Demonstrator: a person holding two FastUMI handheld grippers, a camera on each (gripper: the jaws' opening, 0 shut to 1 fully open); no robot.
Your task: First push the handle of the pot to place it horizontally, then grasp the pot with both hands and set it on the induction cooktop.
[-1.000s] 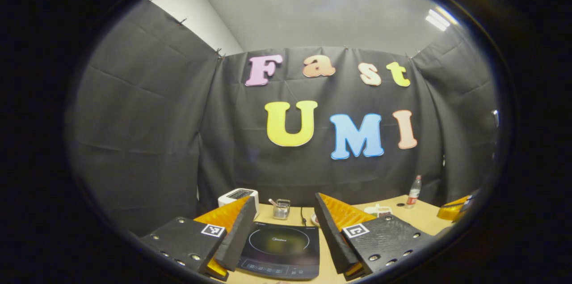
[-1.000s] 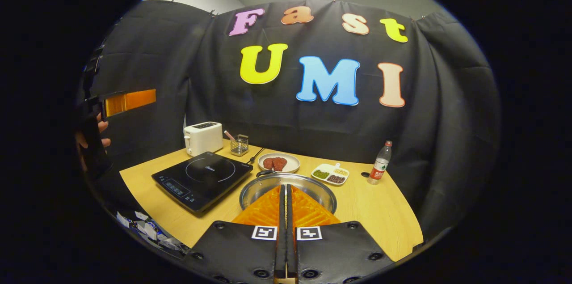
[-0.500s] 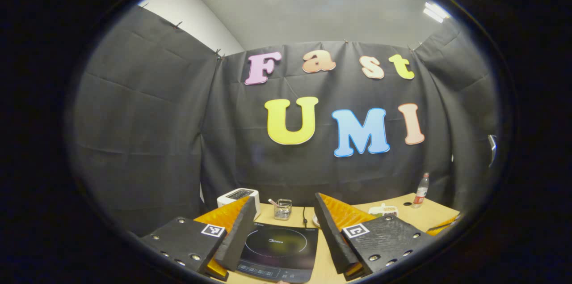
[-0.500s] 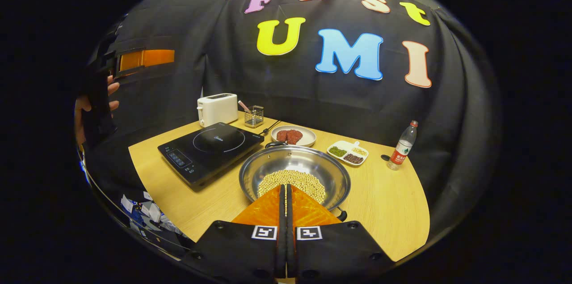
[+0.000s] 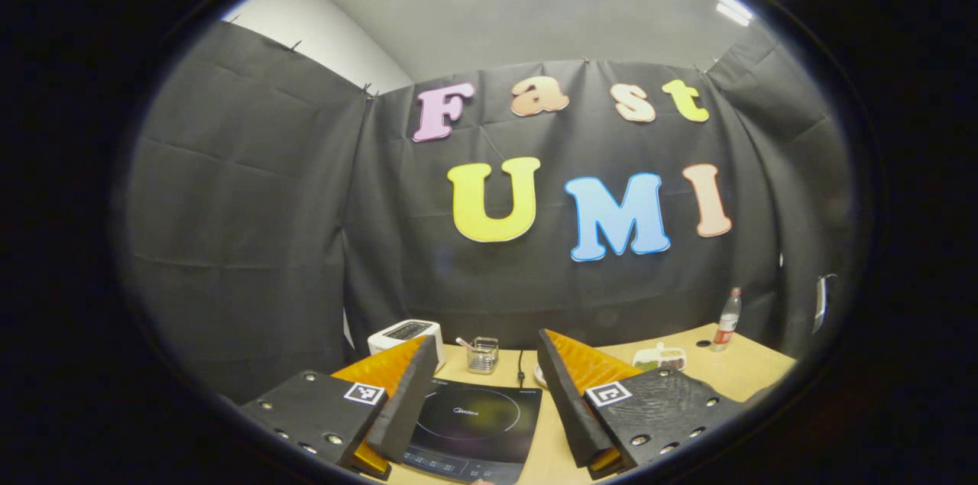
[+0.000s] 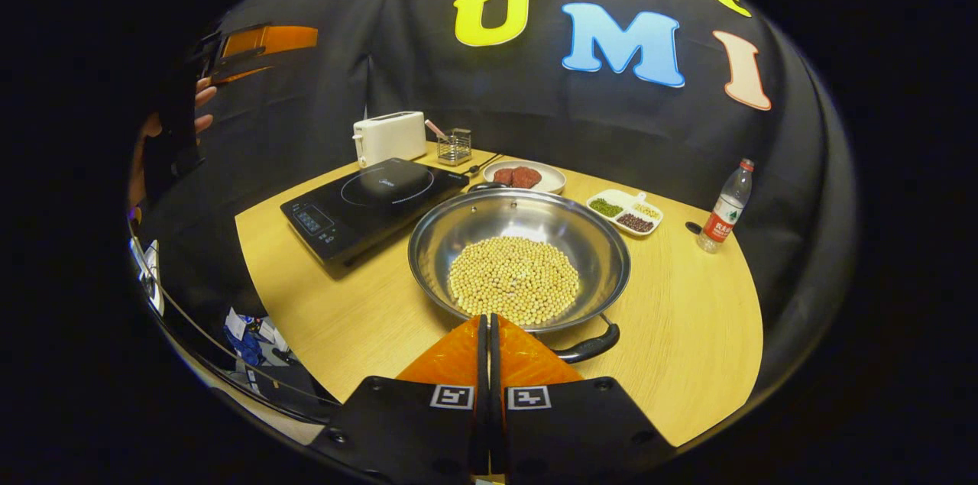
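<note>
Left gripper view: left gripper (image 5: 481, 401) held high w/ fingers apart, nothing between, over induction cooktop (image 5: 470, 424).

Right gripper view: right gripper (image 6: 486, 336) fingers together, empty, near pot (image 6: 519, 260) mid-table. Pot steel, bean-filled, prob. heavy + slick; take by handle (image 6: 588, 347). Plate (image 6: 527, 178), dish (image 6: 626, 210) stood beyond.

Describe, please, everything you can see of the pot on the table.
The pot is a wide, shallow round pan of shiny silver metal, sitting upright on the wooden table, just right of the induction cooktop. A layer of pale yellow beans covers its bottom. One dark handle sticks out at its near rim and another shows at the far rim. The right hand-held gripper, fingers together, hovers at the near rim; whether it touches is unclear.
</note>
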